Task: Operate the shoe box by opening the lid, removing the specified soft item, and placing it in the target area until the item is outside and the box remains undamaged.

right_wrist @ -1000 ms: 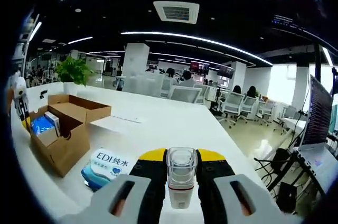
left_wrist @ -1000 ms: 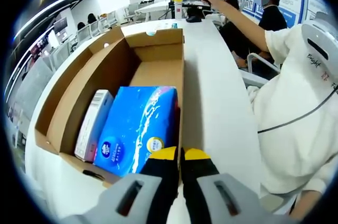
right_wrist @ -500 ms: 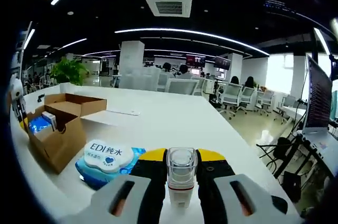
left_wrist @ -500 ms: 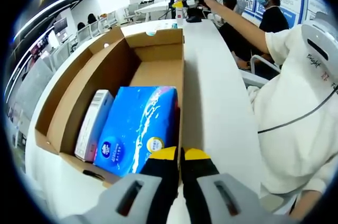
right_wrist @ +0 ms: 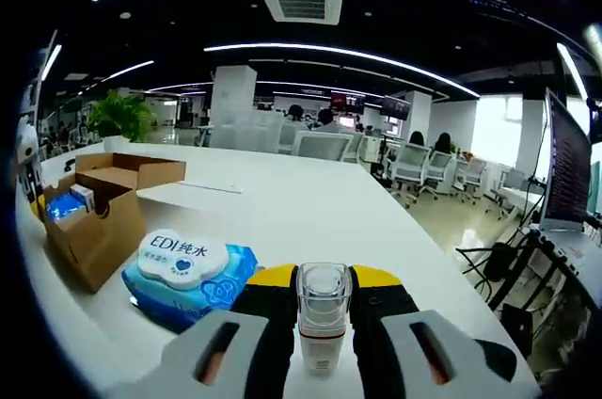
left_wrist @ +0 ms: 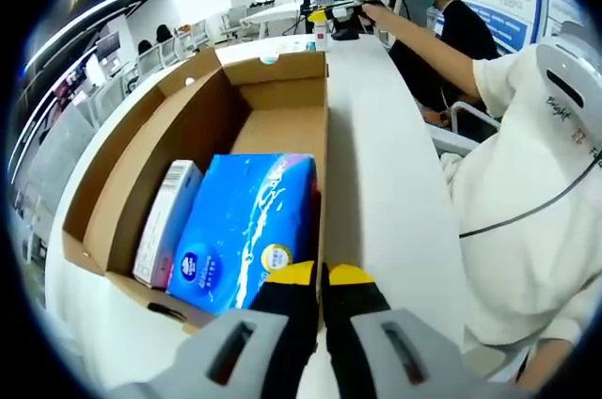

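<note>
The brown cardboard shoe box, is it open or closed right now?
Open. The brown cardboard shoe box has its lid folded back, and a blue tissue pack and a white carton show inside.

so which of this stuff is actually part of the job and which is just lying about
Part of the job:
- cardboard shoe box, lid open
- blue soft pack inside it
- left gripper, shut on the box wall
- right gripper, holding a clear bottle

Lying about:
- white carton in the box
- wet wipes pack on the white table
</note>
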The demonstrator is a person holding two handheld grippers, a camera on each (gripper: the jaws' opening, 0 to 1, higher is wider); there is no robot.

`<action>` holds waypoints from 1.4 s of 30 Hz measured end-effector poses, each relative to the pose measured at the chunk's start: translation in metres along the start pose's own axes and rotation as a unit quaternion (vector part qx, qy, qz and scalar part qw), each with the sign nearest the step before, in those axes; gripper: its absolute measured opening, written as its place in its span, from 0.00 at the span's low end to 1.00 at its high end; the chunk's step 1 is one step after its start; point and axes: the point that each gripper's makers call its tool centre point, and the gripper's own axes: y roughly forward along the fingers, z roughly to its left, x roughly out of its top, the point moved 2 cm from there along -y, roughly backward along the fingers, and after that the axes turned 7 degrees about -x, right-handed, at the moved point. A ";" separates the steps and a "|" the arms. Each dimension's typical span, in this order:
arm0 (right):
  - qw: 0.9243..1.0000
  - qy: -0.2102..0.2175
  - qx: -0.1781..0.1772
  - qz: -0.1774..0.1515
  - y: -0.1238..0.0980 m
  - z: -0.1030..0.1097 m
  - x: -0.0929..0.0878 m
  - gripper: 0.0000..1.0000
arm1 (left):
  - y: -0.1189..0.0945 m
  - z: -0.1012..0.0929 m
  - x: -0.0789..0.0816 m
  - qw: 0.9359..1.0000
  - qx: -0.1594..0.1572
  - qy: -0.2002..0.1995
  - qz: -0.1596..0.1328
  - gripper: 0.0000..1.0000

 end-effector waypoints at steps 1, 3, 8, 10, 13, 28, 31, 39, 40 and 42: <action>1.000 -0.002 0.000 0.001 0.000 0.000 0.000 0.20 | 0.000 0.000 0.000 1.000 0.000 0.000 0.000 0.01; 1.000 -0.005 0.001 0.004 0.000 0.000 0.000 0.20 | 0.000 0.000 0.000 1.000 0.000 0.000 0.000 0.01; 1.000 -0.016 0.004 0.009 0.002 0.001 0.000 0.21 | 0.000 0.000 0.000 1.000 0.001 0.000 0.000 0.01; 1.000 -0.014 0.003 0.008 0.002 0.000 0.001 0.21 | 0.000 0.000 0.000 1.000 0.001 0.000 0.000 0.01; 1.000 -0.010 0.001 0.004 0.002 -0.002 0.001 0.22 | 0.000 0.000 0.000 1.000 0.001 0.000 0.000 0.01; 0.999 -0.014 -0.027 -0.029 -0.004 -0.016 0.011 0.43 | 0.000 0.001 0.000 1.000 0.000 -0.002 0.000 0.01; 0.998 -0.016 -0.033 -0.042 -0.011 -0.017 0.017 0.51 | 0.000 0.001 0.000 1.000 0.000 -0.002 0.001 0.01; 0.996 -0.001 -0.025 -0.082 -0.034 -0.013 0.039 0.60 | 0.000 0.001 0.000 1.000 0.001 -0.001 0.000 0.01; 0.996 0.012 -0.023 -0.090 -0.037 -0.012 0.043 0.59 | 0.000 0.001 0.000 1.000 0.001 -0.001 -0.001 0.01; 0.993 0.031 -0.027 -0.113 -0.042 -0.012 0.050 0.59 | 0.000 0.001 0.000 1.000 0.001 0.000 -0.001 0.01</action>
